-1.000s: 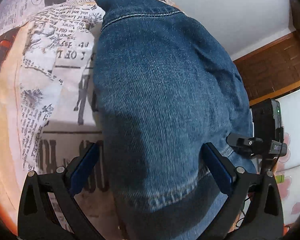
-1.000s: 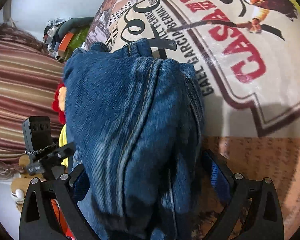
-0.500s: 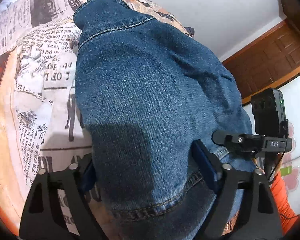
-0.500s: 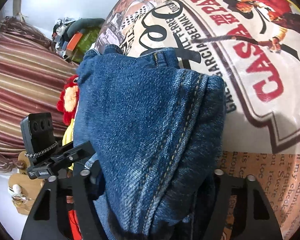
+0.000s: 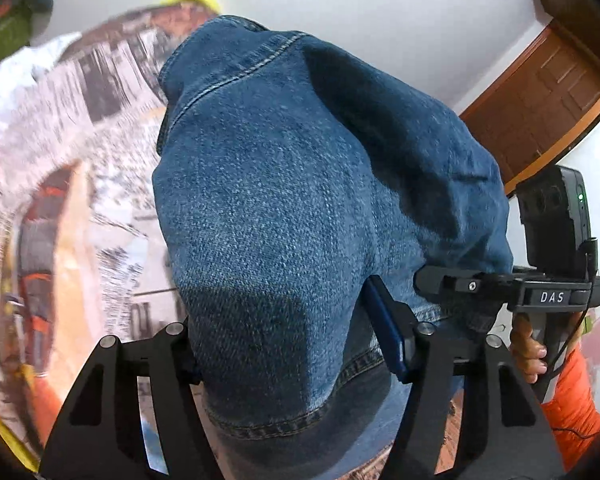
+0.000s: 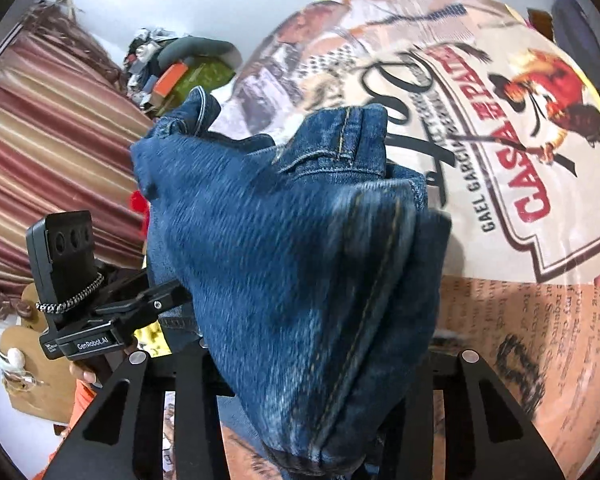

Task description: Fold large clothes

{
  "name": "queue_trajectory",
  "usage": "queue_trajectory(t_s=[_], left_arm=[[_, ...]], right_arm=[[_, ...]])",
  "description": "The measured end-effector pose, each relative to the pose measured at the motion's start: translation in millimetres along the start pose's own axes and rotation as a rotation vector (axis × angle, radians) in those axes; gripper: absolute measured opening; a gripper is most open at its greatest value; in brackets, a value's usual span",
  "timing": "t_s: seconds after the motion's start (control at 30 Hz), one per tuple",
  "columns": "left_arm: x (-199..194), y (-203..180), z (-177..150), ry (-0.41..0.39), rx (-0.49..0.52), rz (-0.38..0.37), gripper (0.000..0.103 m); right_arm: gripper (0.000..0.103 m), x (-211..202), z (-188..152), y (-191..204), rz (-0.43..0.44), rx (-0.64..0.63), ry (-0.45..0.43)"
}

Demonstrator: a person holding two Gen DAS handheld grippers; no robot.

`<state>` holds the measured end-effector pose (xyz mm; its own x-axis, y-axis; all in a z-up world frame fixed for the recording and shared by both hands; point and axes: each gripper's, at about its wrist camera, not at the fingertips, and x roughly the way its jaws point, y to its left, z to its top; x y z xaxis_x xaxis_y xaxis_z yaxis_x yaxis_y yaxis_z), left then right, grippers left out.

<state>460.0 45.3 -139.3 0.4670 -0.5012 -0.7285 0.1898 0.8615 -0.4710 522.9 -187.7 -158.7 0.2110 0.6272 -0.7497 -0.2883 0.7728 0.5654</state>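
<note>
since the earlier frames both grippers have closed in on the cloth and lifted it, so more of the white wall now shows above it.

in the left wrist view, from the left, one printed bedspread with newspaper text and orange patches (image 5: 100, 184) appears blurred. in the middle there is one pair of blue denim jeans (image 5: 300, 184), thick and grainy, with a stitched hem seam near the top and another near the bottom. the left gripper (image 5: 296, 344) has two black fingers; its jaws are pressed against a fold of the denim from both sides, and one blue pad (image 5: 384, 324) touches the cloth on the right side. further right the other black tool labelled das (image 5: 540, 296) is seen, held by a hand (image 5: 530, 352), with one brown wooden door (image 5: 540, 80) behind.

in the right wrist view, on the left hangs one striped red and cream curtain (image 6: 48, 128). the jeans (image 6: 300, 264) are bunched in several layers with yellow-brown double stitching, raised above the bedspread (image 6: 520, 184), which here carries red letters and a cowboy figure. the right gripper (image 6: 312, 364) is clamped on the bundle; its fingertips are hidden under the denim.
</note>
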Motion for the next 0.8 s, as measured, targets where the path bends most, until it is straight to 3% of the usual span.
queue_trajectory(t_s=[0.2, 0.4, 0.8], left_arm=[[-57.7, -5.7, -4.6, -0.076, 0.027, 0.018, 0.065], [-109.8, 8.3, -24.5, -0.119, 0.011, 0.048, 0.065], [-140.7, 86.0, -56.3, -0.091, -0.104, 0.08, 0.065]], right_arm=[[0.041, -22.1, -12.6, 54.2, 0.021, -0.064, -0.045], [0.041, -16.8, -27.1, 106.4, 0.036, -0.114, -0.046], [0.04, 57.0, -58.1, 163.0, 0.048, -0.133, 0.058]])
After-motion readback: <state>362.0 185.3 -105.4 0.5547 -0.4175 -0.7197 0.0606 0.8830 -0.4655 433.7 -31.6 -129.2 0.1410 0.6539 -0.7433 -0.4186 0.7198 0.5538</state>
